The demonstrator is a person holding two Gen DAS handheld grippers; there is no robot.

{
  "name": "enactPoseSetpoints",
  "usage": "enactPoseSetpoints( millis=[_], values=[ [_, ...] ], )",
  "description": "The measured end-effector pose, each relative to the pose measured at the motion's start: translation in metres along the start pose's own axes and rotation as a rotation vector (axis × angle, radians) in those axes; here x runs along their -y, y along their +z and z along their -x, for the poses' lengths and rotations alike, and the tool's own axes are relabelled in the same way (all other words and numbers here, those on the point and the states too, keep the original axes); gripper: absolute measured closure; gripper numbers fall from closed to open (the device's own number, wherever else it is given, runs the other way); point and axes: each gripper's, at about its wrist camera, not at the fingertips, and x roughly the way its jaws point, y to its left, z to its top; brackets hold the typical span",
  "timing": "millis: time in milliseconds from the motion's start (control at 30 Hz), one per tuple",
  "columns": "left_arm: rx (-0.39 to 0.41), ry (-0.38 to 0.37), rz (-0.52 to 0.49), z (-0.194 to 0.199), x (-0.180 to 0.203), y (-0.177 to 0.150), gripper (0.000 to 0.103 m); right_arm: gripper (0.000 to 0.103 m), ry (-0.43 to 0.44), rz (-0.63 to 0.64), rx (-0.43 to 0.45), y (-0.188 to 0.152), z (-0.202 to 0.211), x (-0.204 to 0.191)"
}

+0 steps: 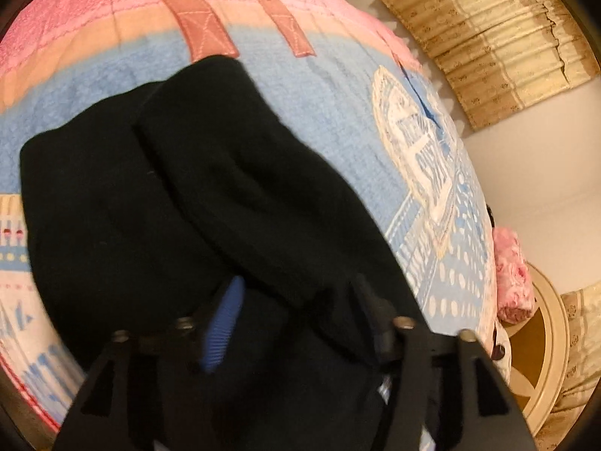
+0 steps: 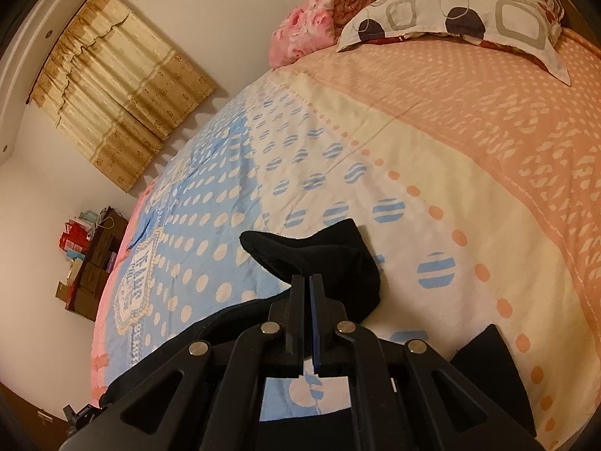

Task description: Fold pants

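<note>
Black pants [image 1: 195, 195] lie on a patterned bedspread [image 1: 330, 105], both legs stretched away from me in the left wrist view. My left gripper [image 1: 296, 300] stands open over the near end of the pants, its blue-padded finger [image 1: 225, 319] and black finger apart, with cloth bunched between them. My right gripper [image 2: 310, 282] is shut on a raised fold of the black pants [image 2: 319, 255] and holds it a little above the bedspread [image 2: 413, 150].
A patterned pillow [image 2: 458, 18] and a folded pink floral blanket [image 2: 308, 30] lie at the head of the bed. A beige curtain [image 2: 120, 86] hangs on the wall. A dark shelf with boxes [image 2: 94, 255] stands beside the bed.
</note>
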Motion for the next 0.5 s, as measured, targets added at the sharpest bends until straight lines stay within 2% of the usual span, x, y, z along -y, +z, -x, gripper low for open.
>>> enactPoseSetpoints(
  millis=[100, 133, 167, 233, 267, 400, 500],
  values=[
    [0.047, -0.004, 0.016, -0.003, 0.010, 0.003, 0.031, 0.101, 0.000, -0.003, -0.002, 0.000, -0.002, 0.002],
    [0.058, -0.028, 0.010, -0.003, 0.013, 0.004, 0.033, 0.101, -0.001, -0.002, 0.000, 0.000, -0.001, 0.002],
    [0.062, -0.048, 0.002, -0.004, 0.014, 0.005, 0.041, 0.101, -0.001, -0.001, 0.002, 0.000, -0.001, 0.002],
    [0.053, -0.103, -0.039, -0.009, 0.016, 0.005, 0.093, 0.101, -0.004, 0.004, 0.005, 0.000, -0.002, 0.003],
    [0.036, -0.125, -0.052, -0.012, 0.016, 0.005, 0.098, 0.101, -0.008, 0.006, 0.006, -0.001, -0.003, 0.005],
    [0.058, -0.164, -0.051, -0.008, 0.006, 0.003, 0.098, 0.101, -0.019, -0.007, -0.002, -0.004, -0.009, 0.012],
    [0.073, -0.166, -0.061, 0.002, 0.004, 0.006, 0.098, 0.101, -0.032, -0.006, 0.004, -0.006, -0.009, 0.012]
  ],
)
